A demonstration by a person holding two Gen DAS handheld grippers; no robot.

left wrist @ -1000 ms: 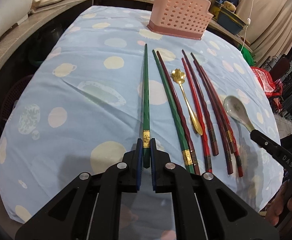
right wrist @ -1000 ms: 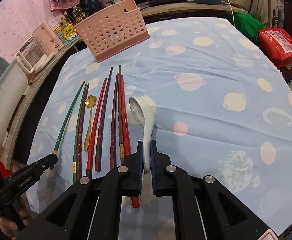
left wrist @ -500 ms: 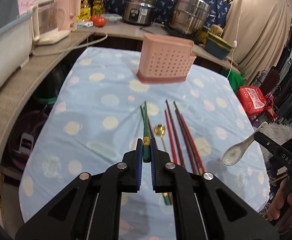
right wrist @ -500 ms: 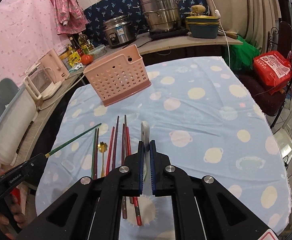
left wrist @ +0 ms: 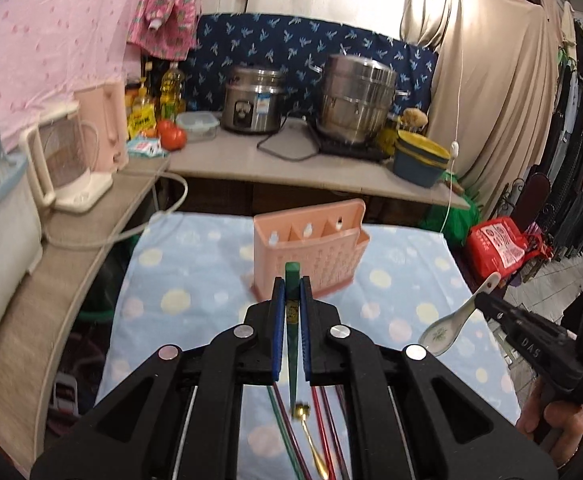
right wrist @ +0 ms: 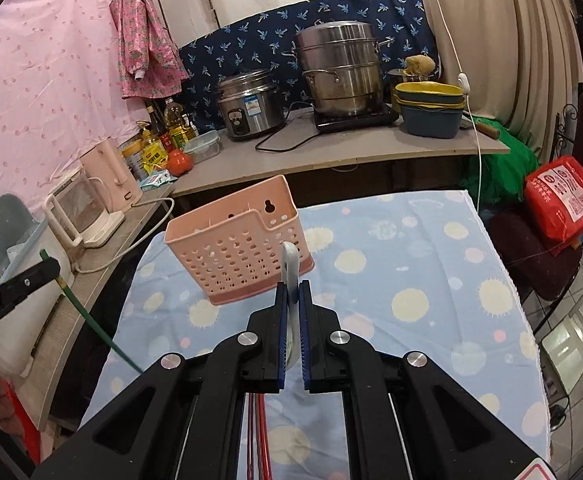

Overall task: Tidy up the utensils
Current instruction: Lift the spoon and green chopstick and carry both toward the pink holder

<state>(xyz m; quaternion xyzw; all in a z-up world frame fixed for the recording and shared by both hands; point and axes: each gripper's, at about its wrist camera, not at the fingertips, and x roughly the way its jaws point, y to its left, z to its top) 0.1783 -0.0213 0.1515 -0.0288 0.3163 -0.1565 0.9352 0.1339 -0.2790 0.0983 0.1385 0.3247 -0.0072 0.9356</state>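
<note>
Trouble could come when the green chopstick [left wrist: 292,276] goes into the pink utensil basket [left wrist: 307,252]. It is long and thin, and the left gripper [left wrist: 291,292] holds it near one end, so the long part hangs down under the fingers [left wrist: 278,320]. I think it could swing and bump the basket rim, or twist in the grip and slip out. The basket looks light, so a bump could push it or tip it over.

The white soup spoon [right wrist: 290,268] could go wrong too. It is smooth, and the right gripper [right wrist: 290,296] pinches only its thin handle, with the bowl end hanging low. It might turn or slide out and drop on the tabletop [right wrist: 411,264].

Both grippers are nearly shut. The left fingers squeeze the green chopstick, and its top end sticks up just past the tips. The right fingers [right wrist: 280,320] squeeze the spoon handle the same way.

The basket stands near the far edge of the tabletop, on the blue spotted cloth [left wrist: 195,280]. It has three slots, and all look empty. The other chopsticks [left wrist: 323,420] and a small gold spoon [left wrist: 311,436] lie on the cloth at the near edge, below the left gripper. They are not put away yet, so I think the job has only just begun.
</note>
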